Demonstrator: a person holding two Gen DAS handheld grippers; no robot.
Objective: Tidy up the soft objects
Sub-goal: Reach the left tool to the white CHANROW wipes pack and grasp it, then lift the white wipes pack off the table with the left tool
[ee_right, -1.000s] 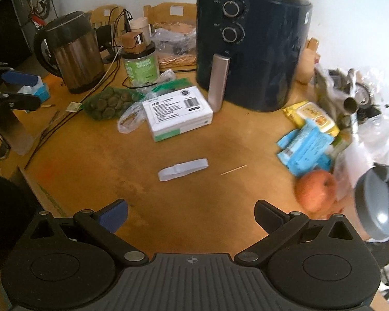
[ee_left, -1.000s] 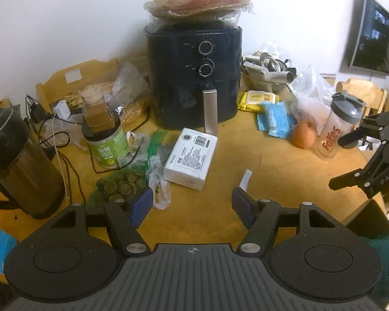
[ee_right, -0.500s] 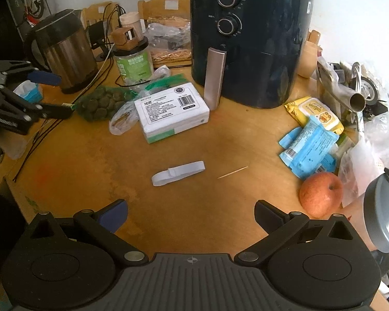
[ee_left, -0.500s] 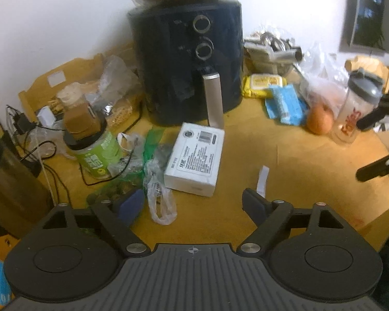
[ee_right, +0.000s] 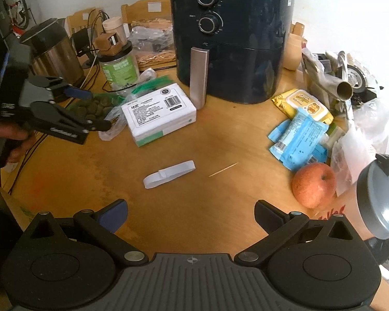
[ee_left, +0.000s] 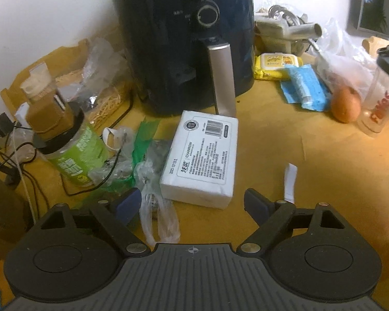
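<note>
A white tissue pack (ee_left: 202, 160) lies flat on the wooden table in front of the air fryer, also seen in the right wrist view (ee_right: 160, 114). My left gripper (ee_left: 192, 202) is open and low over the table, its fingers on either side of the pack's near end without touching it. From the right wrist view, the left gripper (ee_right: 92, 108) is held by a hand just left of the pack. My right gripper (ee_right: 190, 211) is open and empty above bare table. Blue wipes packs (ee_right: 298, 140) and a yellow wipes pack (ee_right: 303, 103) lie at the right.
A dark air fryer (ee_right: 233, 39) stands behind the pack. A green jar (ee_right: 119, 67), a kettle (ee_right: 54, 51), cables and crumpled plastic bags (ee_left: 158, 215) crowd the left. An apple (ee_right: 313, 185) and a shaker bottle (ee_right: 378, 197) sit at the right; a white strap (ee_right: 168, 173) lies mid-table.
My left gripper has come down and forward to the white pack, and its jaws have spread wider. The right gripper has hardly moved.
</note>
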